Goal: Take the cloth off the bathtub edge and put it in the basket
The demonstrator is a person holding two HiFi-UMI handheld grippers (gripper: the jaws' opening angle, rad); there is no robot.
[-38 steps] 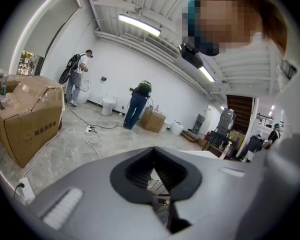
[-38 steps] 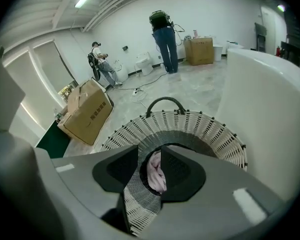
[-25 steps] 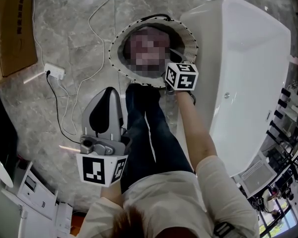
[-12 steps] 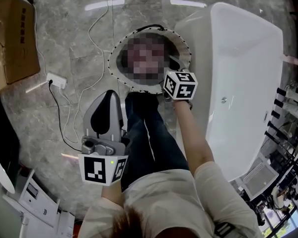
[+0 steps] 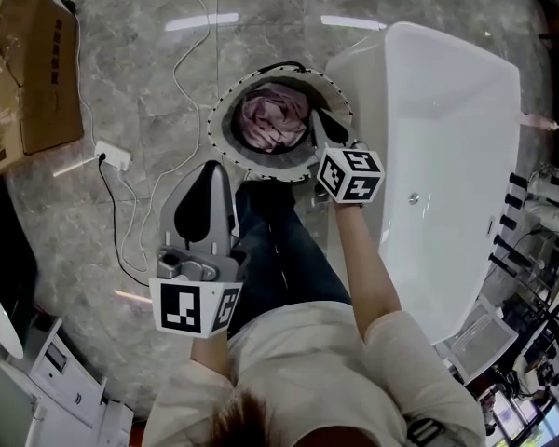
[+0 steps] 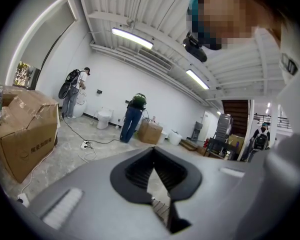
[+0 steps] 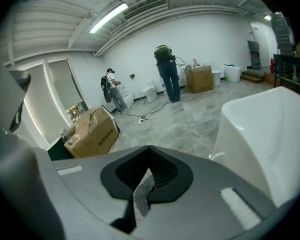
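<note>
Evidently finishing placing step: pink cloth (image 5: 272, 119) lying bunched inside basket (image 5: 225, 147), apart from bathtub (image 5: 447, 110). Holding right gripper (image 5: 319, 124) over basket rim, jaws together, nothing between. Holding left gripper (image 5: 208, 177) nearer body, likewise closed, empty. Next: drawing both clear, no further grasp seeming needed.

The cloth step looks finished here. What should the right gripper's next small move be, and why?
Probably draw the right gripper up and away from the basket, back toward the body. The pink cloth lies inside the basket, and the right gripper view shows the jaws together with nothing between them, so there seems to be nothing left to carry.
</note>
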